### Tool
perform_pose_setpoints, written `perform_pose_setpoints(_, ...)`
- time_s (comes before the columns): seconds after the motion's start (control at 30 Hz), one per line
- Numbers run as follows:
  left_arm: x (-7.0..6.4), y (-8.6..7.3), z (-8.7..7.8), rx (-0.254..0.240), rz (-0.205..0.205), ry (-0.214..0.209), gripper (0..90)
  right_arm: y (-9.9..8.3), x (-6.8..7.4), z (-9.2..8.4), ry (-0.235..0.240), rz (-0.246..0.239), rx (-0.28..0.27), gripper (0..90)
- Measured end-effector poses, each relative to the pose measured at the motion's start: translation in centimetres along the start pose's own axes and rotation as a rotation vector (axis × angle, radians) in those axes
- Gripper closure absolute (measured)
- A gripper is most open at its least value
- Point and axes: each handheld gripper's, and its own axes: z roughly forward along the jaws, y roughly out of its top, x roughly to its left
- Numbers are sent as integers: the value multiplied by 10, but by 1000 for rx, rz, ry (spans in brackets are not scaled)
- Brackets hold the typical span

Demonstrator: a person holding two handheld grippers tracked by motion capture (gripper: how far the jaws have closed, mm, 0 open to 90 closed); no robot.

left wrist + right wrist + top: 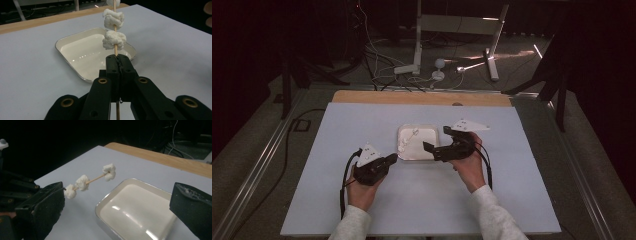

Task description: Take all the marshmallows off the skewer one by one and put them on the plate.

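Note:
My left gripper (117,60) is shut on the lower end of a thin wooden skewer (115,50), which carries three white marshmallows (114,40). In the high view the left gripper (393,158) sits at the tray's near left corner, and the skewer (404,144) slants up over the white square tray (418,126), which has nothing lying in it. My right gripper (437,139) stands open at the tray's right side, nothing between its jaws. From the right gripper (117,207) I see the skewer (95,178) in the air left of the tray (100,207).
The tray sits mid-table on a pale blue-grey sheet (337,200). A wooden table edge (422,98) runs along the back. Beyond it, a white stand (417,50) and cables (382,65) lie on the floor. Metal rails (257,170) flank the table.

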Motion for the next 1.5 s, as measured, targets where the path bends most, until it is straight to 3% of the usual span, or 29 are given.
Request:
perform_pose_setpoints(0.3, -2, 1, -2, -19, 10, -1, 893, 7, -1, 23, 61, 116, -2, 0)
perform_pose_setpoints(0.43, -3, 2, -3, -33, 24, -8, 894, 13, -4, 32, 91, 157, 25, 71)
perform_pose_setpoints(0.47, -3, 2, -3, -37, 27, -13, 894, 15, -4, 36, 83, 165, 28, 182)
perform_pose_setpoints(0.5, -4, 2, -3, -42, 27, -16, 894, 15, -4, 36, 83, 165, 28, 182)
perform_pose_setpoints(0.73, -5, 2, -4, -53, 39, -23, 894, 14, -7, 48, 136, 250, 84, 571)
perform_pose_setpoints(0.77, -5, 1, -4, -49, 43, -20, 894, 13, -7, 49, 156, 255, 91, 617)
perform_pose_setpoints(0.9, -5, 1, -2, -42, 50, -22, 897, 14, -9, 48, 151, 297, 62, 736)
perform_pose_setpoints(0.97, -5, 1, -2, -37, 54, -20, 898, 16, -10, 48, 138, 301, 51, 756)
perform_pose_setpoints(1.1, -5, 2, -1, -22, 50, -20, 899, 17, -8, 48, 103, 256, 58, 782)
perform_pose_setpoints(1.5, -6, 4, 0, 17, 87, 4, 900, 17, -7, 49, 23, 233, 45, 811)
